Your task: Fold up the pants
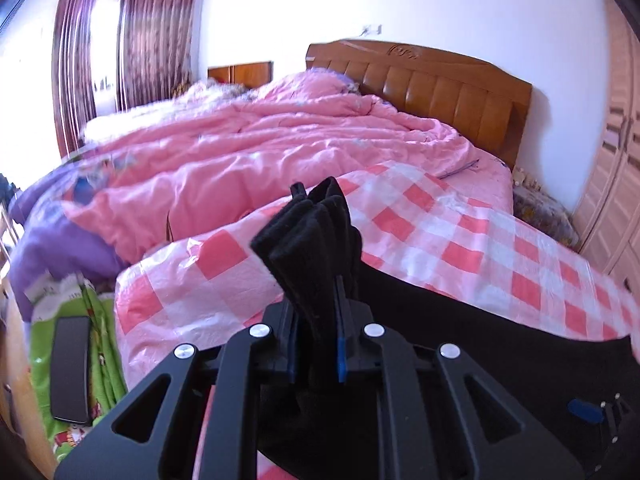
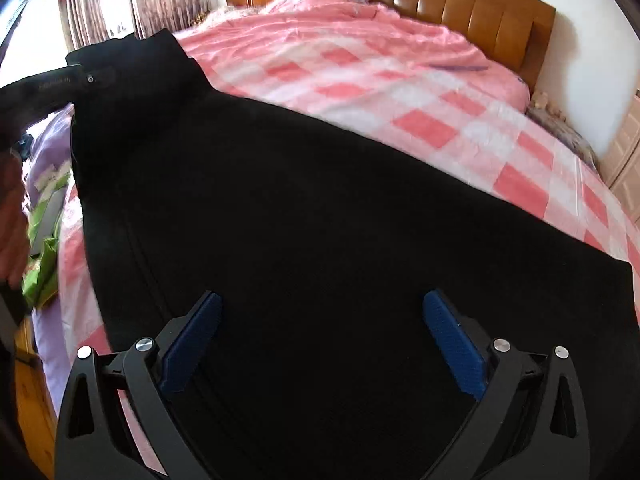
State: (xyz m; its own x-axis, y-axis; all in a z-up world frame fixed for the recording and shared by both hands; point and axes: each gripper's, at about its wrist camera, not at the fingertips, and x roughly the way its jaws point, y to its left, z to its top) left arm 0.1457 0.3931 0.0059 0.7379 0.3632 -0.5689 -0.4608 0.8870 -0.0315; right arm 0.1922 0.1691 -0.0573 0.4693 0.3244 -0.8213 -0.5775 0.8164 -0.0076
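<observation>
The black pants (image 2: 300, 200) lie spread on the pink-and-white checked sheet (image 2: 440, 120) of the bed. In the left wrist view a bunched end of the pants (image 1: 312, 232) sticks up between the fingers of my left gripper (image 1: 316, 320), which is shut on it and lifted off the bed. The rest of the cloth trails off to the lower right. My right gripper (image 2: 320, 304) hovers over the wide part of the pants, open, with its blue pads (image 2: 452, 344) far apart and nothing gripped. A lifted corner of the pants rises at the upper left of the right wrist view.
A crumpled pink quilt (image 1: 260, 140) covers the far side of the bed, below a brown headboard (image 1: 440, 88). A green bag (image 1: 100, 340) with a dark flat device (image 1: 72, 368) lies left of the bed. A wardrobe (image 1: 616, 160) stands at the right. A hand (image 2: 12, 220) shows at the left edge.
</observation>
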